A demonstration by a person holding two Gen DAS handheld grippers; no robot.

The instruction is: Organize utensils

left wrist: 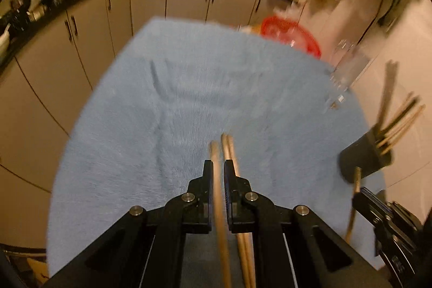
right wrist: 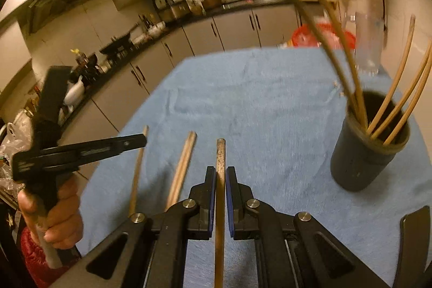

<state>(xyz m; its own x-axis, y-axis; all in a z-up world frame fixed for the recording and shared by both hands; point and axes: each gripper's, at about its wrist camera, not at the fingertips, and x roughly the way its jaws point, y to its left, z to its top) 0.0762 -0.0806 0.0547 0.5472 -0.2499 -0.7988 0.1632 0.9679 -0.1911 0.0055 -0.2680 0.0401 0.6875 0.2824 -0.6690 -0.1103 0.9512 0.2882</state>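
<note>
I'm looking at a blue cloth (right wrist: 243,104) with a fine ribbed weave, soft and matt. The chopsticks (left wrist: 220,180) between my left gripper's (left wrist: 218,166) fingers look like pale, smooth wood. The single stick (right wrist: 220,174) in my right gripper (right wrist: 220,172) is darker and speckled, rougher-looking. Both grippers are matt black plastic with shiny metal rivets. The holder (right wrist: 361,166) is dull dark plastic. Behind it, a clear glossy jar (right wrist: 368,42).
</note>
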